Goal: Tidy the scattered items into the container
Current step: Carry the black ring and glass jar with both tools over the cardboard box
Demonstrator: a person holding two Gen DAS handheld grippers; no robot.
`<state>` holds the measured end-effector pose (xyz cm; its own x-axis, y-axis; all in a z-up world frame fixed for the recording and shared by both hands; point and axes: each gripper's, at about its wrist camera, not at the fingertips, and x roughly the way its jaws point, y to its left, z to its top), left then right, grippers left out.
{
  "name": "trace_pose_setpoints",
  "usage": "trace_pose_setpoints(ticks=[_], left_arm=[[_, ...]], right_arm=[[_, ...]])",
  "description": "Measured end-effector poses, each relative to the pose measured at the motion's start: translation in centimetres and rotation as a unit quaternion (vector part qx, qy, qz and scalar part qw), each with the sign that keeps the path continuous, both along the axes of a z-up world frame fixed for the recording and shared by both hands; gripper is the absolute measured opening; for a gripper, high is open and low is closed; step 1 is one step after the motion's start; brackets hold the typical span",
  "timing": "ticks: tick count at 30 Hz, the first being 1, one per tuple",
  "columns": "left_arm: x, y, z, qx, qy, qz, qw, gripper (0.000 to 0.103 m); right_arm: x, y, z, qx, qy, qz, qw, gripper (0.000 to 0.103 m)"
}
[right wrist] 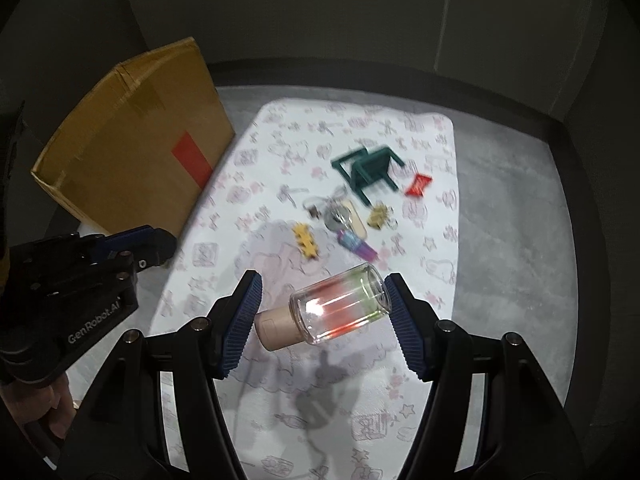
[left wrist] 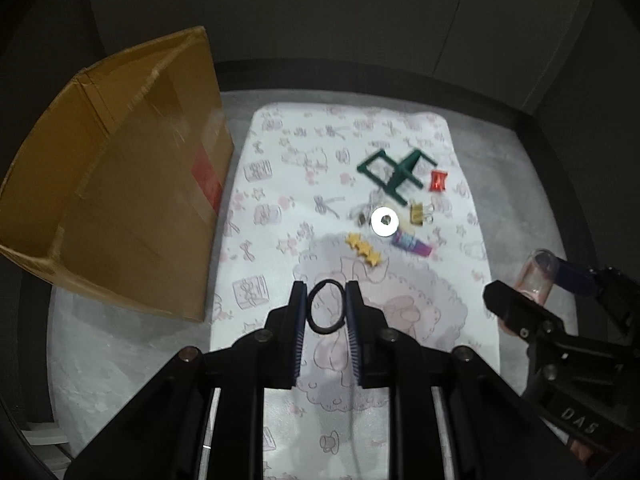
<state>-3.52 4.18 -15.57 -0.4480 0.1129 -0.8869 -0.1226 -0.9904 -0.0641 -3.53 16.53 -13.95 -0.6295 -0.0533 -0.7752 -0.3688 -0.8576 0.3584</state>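
Observation:
My left gripper [left wrist: 326,286] is shut on a thin black ring [left wrist: 325,331], which stands upright between the blue pads above the cloth. Lifted off the cloth, a clear glass jar [right wrist: 340,306] with a tan cork lid lies sideways in my right gripper [right wrist: 324,278], lid against the left pad and base against the right. The left wrist view shows that jar [left wrist: 538,276] at the right edge. The cardboard box [left wrist: 120,184] [right wrist: 132,140] stands to the left of the cloth. My left gripper [right wrist: 148,246] is in front of it.
On the white printed cloth [left wrist: 280,200] lie a green toy chair [left wrist: 394,172] on its side, a red wrapper [left wrist: 438,181], a gold binder clip [left wrist: 419,213], a silver disc [left wrist: 385,221], a yellow star clip [left wrist: 363,249] and a purple tube [left wrist: 412,243]. Grey carpet surrounds the cloth.

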Motion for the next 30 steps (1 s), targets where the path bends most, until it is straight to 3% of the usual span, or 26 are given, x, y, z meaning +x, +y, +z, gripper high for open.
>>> trace_pose_setpoints(ticks=[11,21,25,30], left_arm=[[-3.5,-4.3,4.3,0.000,0.036,0.042,0.9985,0.019],[-6.4,-13.4,7.8,0.000,0.062,0.130,0.9896,0.019],[-7.4,-17.7,8.0,-0.002,0.064,0.167,0.9838,0.019],[-8.3,-21.4,6.6,-0.007,0.053,0.191,0.9802,0.019]], right_arm=[[-4.5,0.0,6.1,0.014,0.051,0.012,0.999,0.065],[-12.8,-3.6,14.2,0.012,0.113,0.067,0.991,0.065],[-16.9,-6.5,15.9,0.027,0.113,0.106,0.988,0.065],[-21.2,-9.8,15.9,0.029,0.095,0.143,0.985,0.065]])
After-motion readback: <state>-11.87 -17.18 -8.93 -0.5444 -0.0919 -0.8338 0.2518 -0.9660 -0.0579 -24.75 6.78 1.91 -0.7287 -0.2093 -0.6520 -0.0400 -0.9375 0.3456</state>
